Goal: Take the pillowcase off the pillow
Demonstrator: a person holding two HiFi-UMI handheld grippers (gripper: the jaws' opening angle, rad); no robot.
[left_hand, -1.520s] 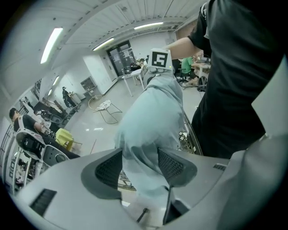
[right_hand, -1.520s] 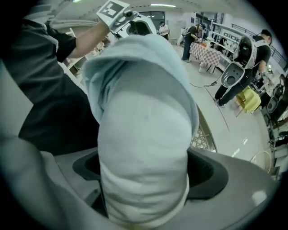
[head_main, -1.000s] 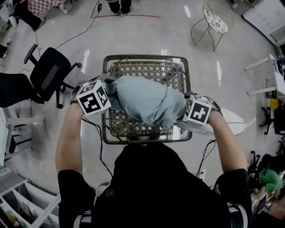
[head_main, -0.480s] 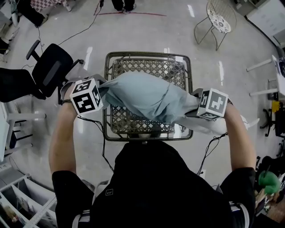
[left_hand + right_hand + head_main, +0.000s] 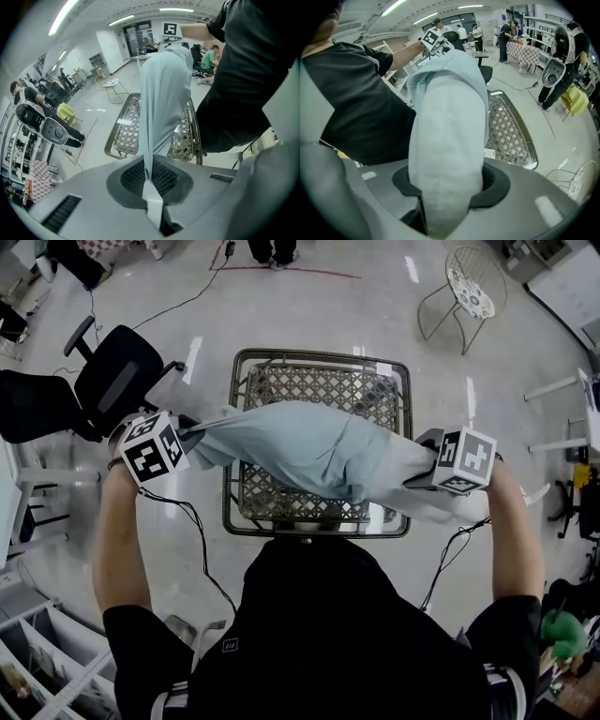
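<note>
Partly off, the taut pale-blue pillowcase (image 5: 300,451) bares the white pillow (image 5: 431,510).

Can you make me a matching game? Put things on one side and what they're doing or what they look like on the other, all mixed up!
1 left gripper
2 right gripper
3 table
4 office chair

A black, standing on the floor
B clamped on the white pillow
C woven top, below the pillow
D clamped on the light blue pillowcase

Pairs: 1-D, 2-B, 3-C, 4-A
</note>
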